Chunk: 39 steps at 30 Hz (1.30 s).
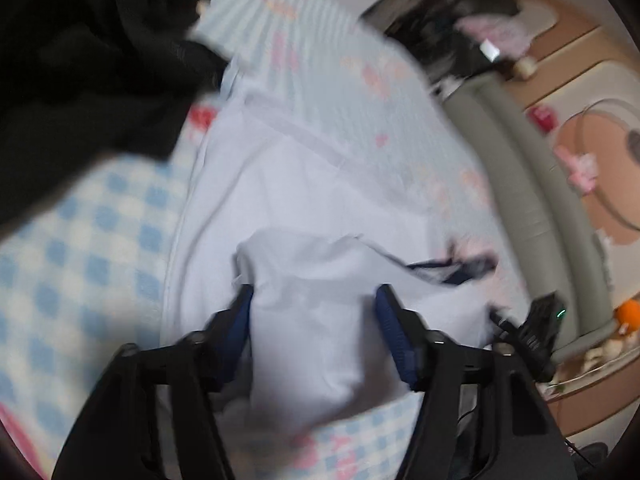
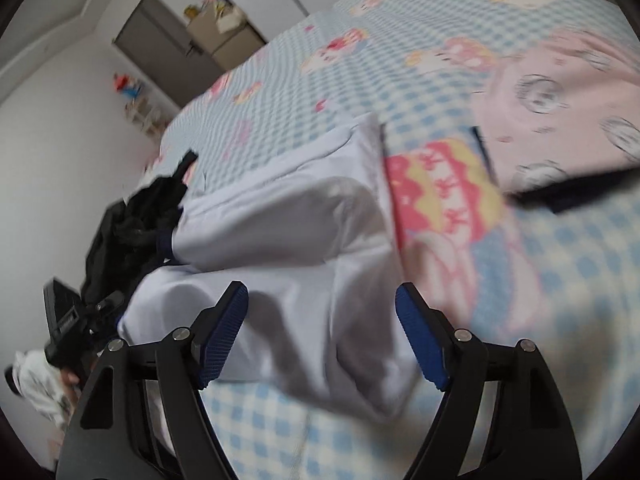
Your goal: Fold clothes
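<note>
White smooth-fabric garment lies partly folded on the blue-and-white checked bed cover, beside a black crumpled garment. Left gripper: jaws spread, cloth between them, not pinched. Right gripper: jaws spread above the fold. Recommend flattening the doubled layers and aligning edges before regripping.

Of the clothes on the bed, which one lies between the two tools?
The white garment; both tools, left and right, stand open over it. The black garment and the pink one lie aside.

Checked bedspread, grey door, cardboard box.
</note>
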Each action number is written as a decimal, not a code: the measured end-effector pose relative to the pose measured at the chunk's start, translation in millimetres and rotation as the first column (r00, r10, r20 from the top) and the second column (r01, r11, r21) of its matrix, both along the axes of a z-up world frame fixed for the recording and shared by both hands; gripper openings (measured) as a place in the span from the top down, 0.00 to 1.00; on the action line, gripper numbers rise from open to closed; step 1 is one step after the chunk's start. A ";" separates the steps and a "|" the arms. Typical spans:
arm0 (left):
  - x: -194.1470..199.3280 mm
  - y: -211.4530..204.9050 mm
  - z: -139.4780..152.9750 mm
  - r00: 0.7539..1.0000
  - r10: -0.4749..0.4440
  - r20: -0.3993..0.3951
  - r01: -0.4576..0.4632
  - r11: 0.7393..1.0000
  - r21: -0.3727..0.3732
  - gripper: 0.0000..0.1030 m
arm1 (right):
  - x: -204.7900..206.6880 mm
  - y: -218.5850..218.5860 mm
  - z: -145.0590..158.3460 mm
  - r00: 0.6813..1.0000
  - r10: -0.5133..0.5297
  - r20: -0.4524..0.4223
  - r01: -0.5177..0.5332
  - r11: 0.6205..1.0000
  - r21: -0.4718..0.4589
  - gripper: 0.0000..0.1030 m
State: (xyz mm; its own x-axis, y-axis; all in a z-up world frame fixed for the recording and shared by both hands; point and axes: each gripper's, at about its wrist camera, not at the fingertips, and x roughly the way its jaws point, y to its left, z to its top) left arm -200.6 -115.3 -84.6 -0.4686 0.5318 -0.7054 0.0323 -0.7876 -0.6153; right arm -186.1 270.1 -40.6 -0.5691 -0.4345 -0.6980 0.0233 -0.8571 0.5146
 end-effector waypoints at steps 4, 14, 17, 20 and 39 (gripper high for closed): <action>-4.3 4.1 -4.4 1.000 0.025 0.007 -0.024 0.998 -0.064 0.89 | -26.2 -13.6 -26.3 0.994 0.062 0.086 -0.061 0.998 -0.014 0.75; -17.5 -7.7 -1.5 0.994 0.074 -0.081 -0.093 0.957 -0.276 0.77 | -7.1 -18.5 -23.0 0.999 -0.023 0.026 0.017 0.973 0.229 0.91; -5.3 -29.7 -16.8 0.991 0.133 -0.017 -0.134 0.976 -0.170 0.78 | -16.3 -14.8 -51.9 0.992 -0.020 0.122 -0.008 0.973 0.230 0.90; 38.1 -53.3 11.3 0.966 0.227 -0.121 -0.240 0.966 -0.100 0.53 | -8.0 -3.9 -25.9 0.996 -0.036 0.081 0.020 0.982 0.189 0.64; 63.3 -23.0 14.7 0.988 0.141 -0.059 -0.143 0.989 -0.032 0.87 | 40.9 -20.3 -15.8 0.999 0.040 0.016 -0.041 0.998 0.050 0.80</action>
State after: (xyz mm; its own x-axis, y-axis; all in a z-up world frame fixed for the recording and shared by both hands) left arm -137.3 -138.3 -69.9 -0.5769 0.4320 -0.6932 0.1118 -0.7989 -0.5910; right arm -145.2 249.8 -56.4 -0.5413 -0.4210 -0.7278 0.0517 -0.8806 0.4710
